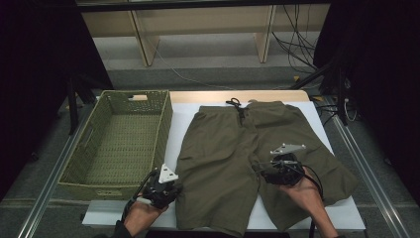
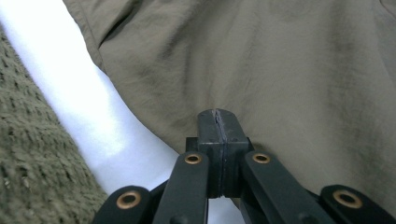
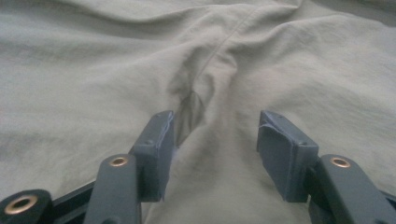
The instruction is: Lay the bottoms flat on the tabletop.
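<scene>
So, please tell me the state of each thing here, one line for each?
shorts: spread flat on the table, waistband far from the person, drawstring tied.
basket: upright, nothing inside, left of the shorts.
left gripper: jaws shut, pinching the outer edge of the shorts' left leg.
right gripper: jaws apart, over a bunched fold of the shorts.
</scene>
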A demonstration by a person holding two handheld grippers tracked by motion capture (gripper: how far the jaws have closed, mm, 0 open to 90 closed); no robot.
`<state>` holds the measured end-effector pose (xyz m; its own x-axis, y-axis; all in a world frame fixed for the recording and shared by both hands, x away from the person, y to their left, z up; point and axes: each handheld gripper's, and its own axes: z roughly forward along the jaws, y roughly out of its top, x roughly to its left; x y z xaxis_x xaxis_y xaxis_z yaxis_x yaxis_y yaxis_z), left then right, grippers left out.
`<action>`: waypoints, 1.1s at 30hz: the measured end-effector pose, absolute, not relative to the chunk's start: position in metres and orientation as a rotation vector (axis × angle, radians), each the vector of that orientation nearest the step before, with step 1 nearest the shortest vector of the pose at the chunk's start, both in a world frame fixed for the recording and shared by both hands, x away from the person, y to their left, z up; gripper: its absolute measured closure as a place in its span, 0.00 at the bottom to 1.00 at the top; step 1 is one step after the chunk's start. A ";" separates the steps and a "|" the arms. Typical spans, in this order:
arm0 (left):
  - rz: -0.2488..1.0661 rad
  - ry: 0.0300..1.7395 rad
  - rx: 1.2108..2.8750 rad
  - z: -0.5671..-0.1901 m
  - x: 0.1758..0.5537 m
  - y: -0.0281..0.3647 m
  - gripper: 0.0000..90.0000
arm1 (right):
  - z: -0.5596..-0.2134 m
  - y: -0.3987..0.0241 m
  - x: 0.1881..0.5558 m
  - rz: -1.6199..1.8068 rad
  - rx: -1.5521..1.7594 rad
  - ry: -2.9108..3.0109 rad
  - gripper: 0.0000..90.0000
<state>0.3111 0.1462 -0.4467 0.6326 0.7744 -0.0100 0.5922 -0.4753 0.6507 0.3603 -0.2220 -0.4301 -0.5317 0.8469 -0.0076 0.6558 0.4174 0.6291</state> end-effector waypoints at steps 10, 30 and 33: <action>0.354 1.073 2.186 -0.453 0.310 0.144 0.98 | -0.420 -0.267 0.364 0.771 1.400 2.219 0.48; 0.326 1.070 2.169 -0.459 0.311 0.142 0.98 | -0.441 -0.399 0.365 0.507 1.921 1.936 0.71; 0.326 1.073 2.166 -0.458 0.311 0.143 0.98 | -0.444 -0.397 0.368 0.556 1.924 1.978 0.92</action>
<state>0.3106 0.1432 -0.4583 0.6275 0.7750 -0.0750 0.6024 -0.4221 0.6775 0.3676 -0.3969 -0.4439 -0.0374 0.9986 0.0369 0.8717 0.0145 0.4898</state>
